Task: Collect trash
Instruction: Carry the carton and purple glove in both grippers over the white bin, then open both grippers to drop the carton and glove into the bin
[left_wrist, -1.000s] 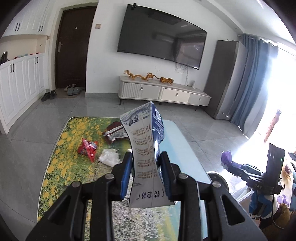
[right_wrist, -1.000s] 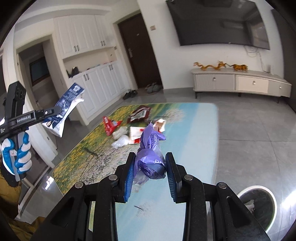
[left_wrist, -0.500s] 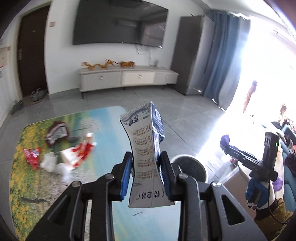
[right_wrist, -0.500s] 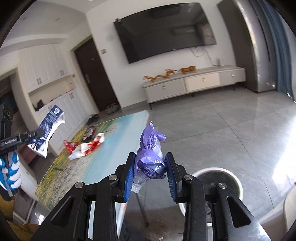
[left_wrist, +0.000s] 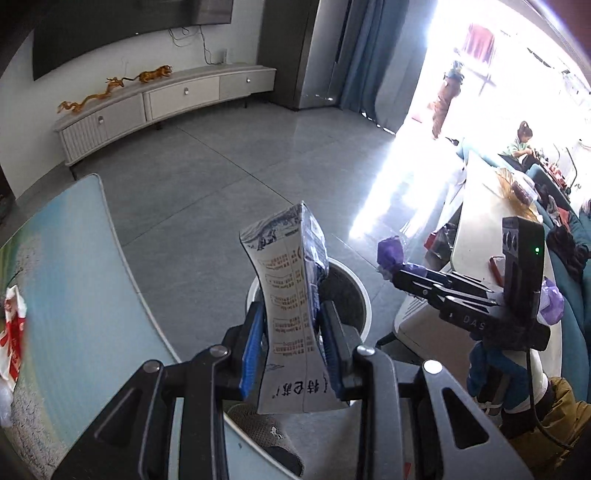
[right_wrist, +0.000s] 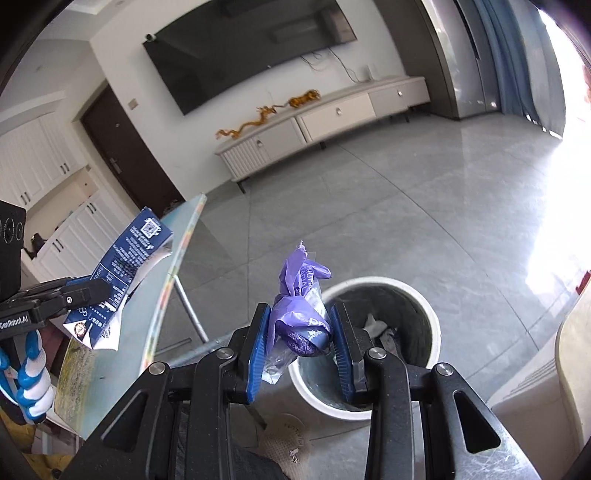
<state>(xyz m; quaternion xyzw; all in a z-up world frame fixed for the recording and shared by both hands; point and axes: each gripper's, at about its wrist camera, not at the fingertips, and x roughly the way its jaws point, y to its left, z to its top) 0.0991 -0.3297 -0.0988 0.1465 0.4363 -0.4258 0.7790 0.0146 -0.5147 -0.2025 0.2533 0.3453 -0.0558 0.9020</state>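
Purple wrapper (right_wrist: 299, 314) clamped in your right gripper (right_wrist: 300, 345), carton (left_wrist: 291, 317) in your left gripper (left_wrist: 291, 350): you've swung from table (left_wrist: 74, 258) to bin (right_wrist: 424, 306); release next.

A long white TV cabinet (right_wrist: 325, 122) stands against the far wall under a wall-mounted television (right_wrist: 251, 48), golden dragon figurines (right_wrist: 255, 120) on top, blue curtains (left_wrist: 373, 62) hanging beside the bright window.

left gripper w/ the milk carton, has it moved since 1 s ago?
Yes. The left gripper, shut on the milk carton, swung from over the table to above the trash bin on the floor.
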